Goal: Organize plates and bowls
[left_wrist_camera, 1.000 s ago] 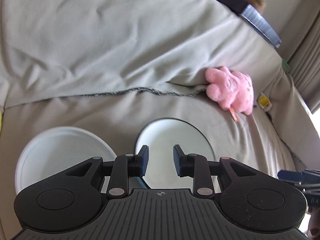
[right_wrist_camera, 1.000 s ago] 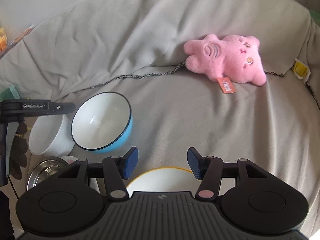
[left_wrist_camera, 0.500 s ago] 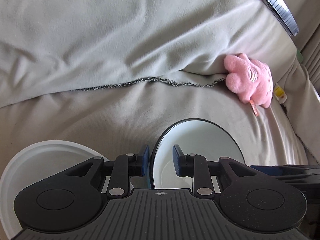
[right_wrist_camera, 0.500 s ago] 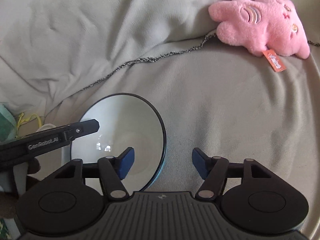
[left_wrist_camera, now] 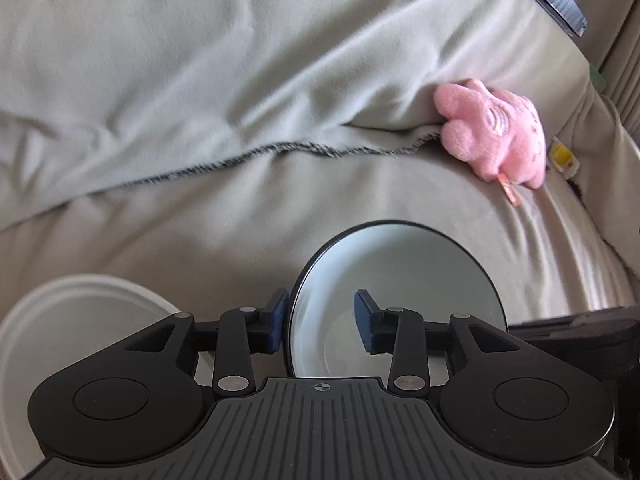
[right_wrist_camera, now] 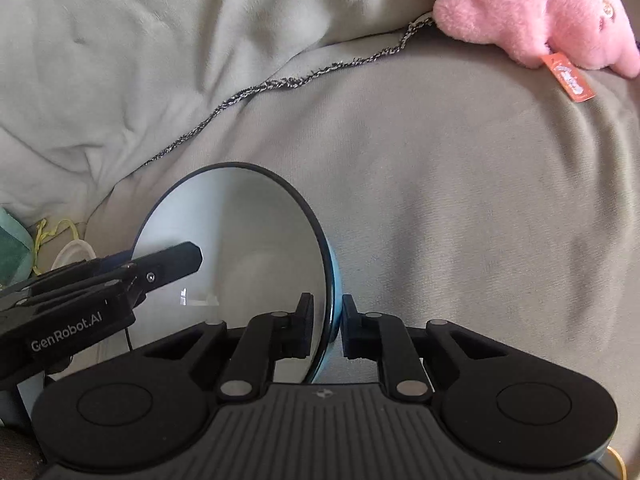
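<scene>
On the grey-draped sofa [right_wrist_camera: 460, 220], the blue bowl [right_wrist_camera: 240, 240] sits tilted, its rim pinched between the right tool [right_wrist_camera: 327, 326] fingers. Left tool [left_wrist_camera: 320, 322] is spread, straddling the opposite rim without gripping. White bowl [left_wrist_camera: 60, 332] waits alongside, unstacked, so sorting looks barely begun. Pink plush [right_wrist_camera: 532, 8] looks on.

Two bowls are out on the sofa: one blue bowl [left_wrist_camera: 400, 280] with a dark rim and white inside, and one plain white bowl [left_wrist_camera: 80, 320] beside it. One pink plush toy [left_wrist_camera: 496, 132] lies against the cushions. Two tongs are in play, the left tongs [left_wrist_camera: 320, 322] and right tongs [right_wrist_camera: 326, 328].
</scene>
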`<state>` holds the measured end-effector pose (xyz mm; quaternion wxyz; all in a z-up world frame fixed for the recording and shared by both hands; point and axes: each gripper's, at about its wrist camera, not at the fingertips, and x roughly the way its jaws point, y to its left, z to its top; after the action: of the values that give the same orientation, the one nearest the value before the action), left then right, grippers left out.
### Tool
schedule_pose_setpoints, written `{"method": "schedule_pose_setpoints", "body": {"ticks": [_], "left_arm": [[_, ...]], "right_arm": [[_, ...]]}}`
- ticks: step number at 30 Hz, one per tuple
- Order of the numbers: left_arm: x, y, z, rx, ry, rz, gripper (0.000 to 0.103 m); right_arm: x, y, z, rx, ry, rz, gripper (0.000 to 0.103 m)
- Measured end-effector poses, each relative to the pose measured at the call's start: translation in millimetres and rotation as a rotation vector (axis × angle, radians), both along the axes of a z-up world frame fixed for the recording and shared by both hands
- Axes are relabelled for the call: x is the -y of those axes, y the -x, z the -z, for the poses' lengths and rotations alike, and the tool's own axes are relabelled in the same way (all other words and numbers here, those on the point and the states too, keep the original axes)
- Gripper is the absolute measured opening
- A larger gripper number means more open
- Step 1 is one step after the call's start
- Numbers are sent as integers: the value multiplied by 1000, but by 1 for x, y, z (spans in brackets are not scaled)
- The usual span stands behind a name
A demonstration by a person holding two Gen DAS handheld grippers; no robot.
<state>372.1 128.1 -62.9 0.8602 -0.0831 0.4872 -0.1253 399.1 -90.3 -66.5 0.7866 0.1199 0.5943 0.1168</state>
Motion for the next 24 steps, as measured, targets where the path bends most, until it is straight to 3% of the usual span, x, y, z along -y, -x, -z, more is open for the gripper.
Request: {"method": "schedule_pose_setpoints", "body": {"ticks": [4,8,11,15,24], "left_arm": [[21,7,5,-20,5,42,39],[33,11,9,-1,-11,1,38],[42,11,11,-3,-62,3,38],[57,-3,19,-62,-119,23,39],[69,-29,30,-182,-180,27,41]], "right_arm": [[15,1,-2,14,32,7,14],[22,0,4,1,9,2,18],[25,-1,6,5,-15,-14,19],[33,-5,24,-90,-87,1,18],[37,-11,35,-158,-139,14,18]]}}
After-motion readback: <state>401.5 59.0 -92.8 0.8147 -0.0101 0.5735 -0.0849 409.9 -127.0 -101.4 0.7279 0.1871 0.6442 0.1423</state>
